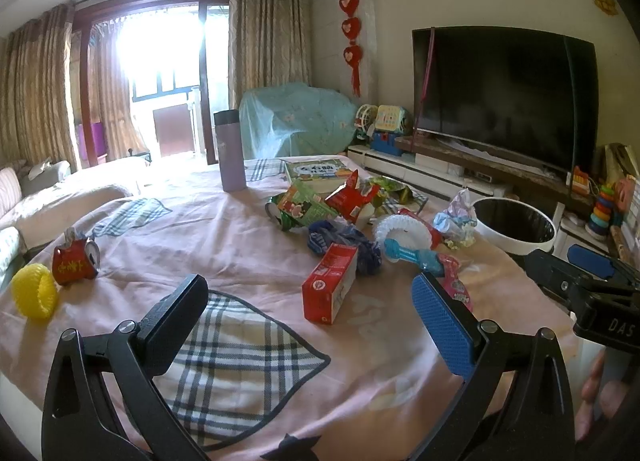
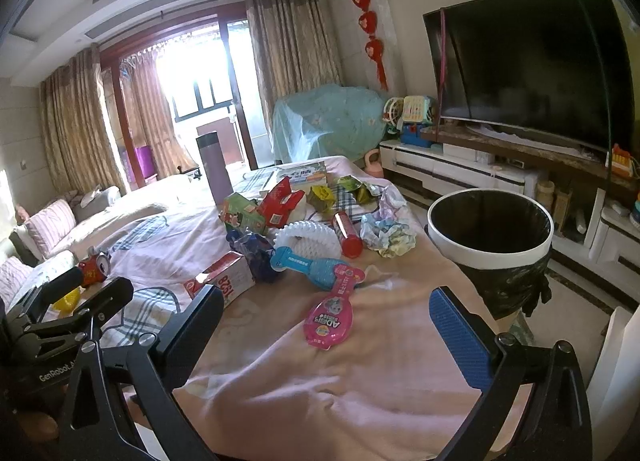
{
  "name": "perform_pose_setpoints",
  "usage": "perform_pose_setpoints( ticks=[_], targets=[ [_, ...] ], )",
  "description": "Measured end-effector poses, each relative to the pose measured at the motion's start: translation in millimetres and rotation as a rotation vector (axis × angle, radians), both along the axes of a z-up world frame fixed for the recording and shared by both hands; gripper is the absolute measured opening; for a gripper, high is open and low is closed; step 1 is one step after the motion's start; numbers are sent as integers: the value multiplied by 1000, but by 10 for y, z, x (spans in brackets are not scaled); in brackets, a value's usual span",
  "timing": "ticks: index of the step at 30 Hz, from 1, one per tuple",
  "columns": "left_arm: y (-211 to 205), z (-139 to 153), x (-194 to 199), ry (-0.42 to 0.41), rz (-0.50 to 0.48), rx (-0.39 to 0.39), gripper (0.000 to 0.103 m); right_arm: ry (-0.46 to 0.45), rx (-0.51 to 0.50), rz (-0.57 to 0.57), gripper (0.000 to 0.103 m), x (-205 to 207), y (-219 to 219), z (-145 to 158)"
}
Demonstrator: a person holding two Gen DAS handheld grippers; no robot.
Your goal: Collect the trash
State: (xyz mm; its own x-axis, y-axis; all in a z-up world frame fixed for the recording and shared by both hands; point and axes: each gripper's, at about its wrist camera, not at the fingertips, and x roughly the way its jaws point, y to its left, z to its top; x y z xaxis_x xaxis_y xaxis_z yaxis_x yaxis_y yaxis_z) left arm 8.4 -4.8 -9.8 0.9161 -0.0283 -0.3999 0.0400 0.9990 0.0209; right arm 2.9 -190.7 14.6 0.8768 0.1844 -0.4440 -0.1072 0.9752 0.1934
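trash pile: mid-worktop, on the pink cloth [image 2: 320, 373] – red carton [image 1: 330, 288] lying on its side nearest, crumpled blue wrapper [image 1: 348, 245] just behind it, green packet [image 1: 304, 207] and torn red packet [image 1: 352, 197] further back
blister packs: blue one [image 2: 316, 267] and pink one [image 2: 330, 319] lying flat, end to end, right of the carton
other bits: white foam net [image 2: 306, 239], red tube [image 2: 347, 235], crumpled paper [image 2: 386, 233] at the right edge by the bin
far left: crushed red can [image 1: 74, 261] and yellow foam net [image 1: 34, 291], well apart from the pile
bin [image 2: 490, 257]: white rim, black liner, just off the worktop's right edge
in the way: purple flask [image 1: 230, 151] upright at far side, book [image 1: 316, 173], plaid cloth [image 1: 236, 365] under the left tongs
left tongs [image 1: 312, 333]: spread wide, nothing held
right tongs [image 2: 328, 341]: spread wide, nothing held, over near edge
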Motion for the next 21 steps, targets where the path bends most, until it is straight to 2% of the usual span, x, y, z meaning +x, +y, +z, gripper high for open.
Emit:
perform_pose_setpoints(
  ticks=[11, 21],
  targets=[
    [-5, -27, 27, 9, -3, 1, 103, 9, 1, 9, 103, 18, 28, -5],
    [98, -131, 196, 60, -1, -9, 103, 58, 23, 29, 99, 129, 32, -89]
  ],
)
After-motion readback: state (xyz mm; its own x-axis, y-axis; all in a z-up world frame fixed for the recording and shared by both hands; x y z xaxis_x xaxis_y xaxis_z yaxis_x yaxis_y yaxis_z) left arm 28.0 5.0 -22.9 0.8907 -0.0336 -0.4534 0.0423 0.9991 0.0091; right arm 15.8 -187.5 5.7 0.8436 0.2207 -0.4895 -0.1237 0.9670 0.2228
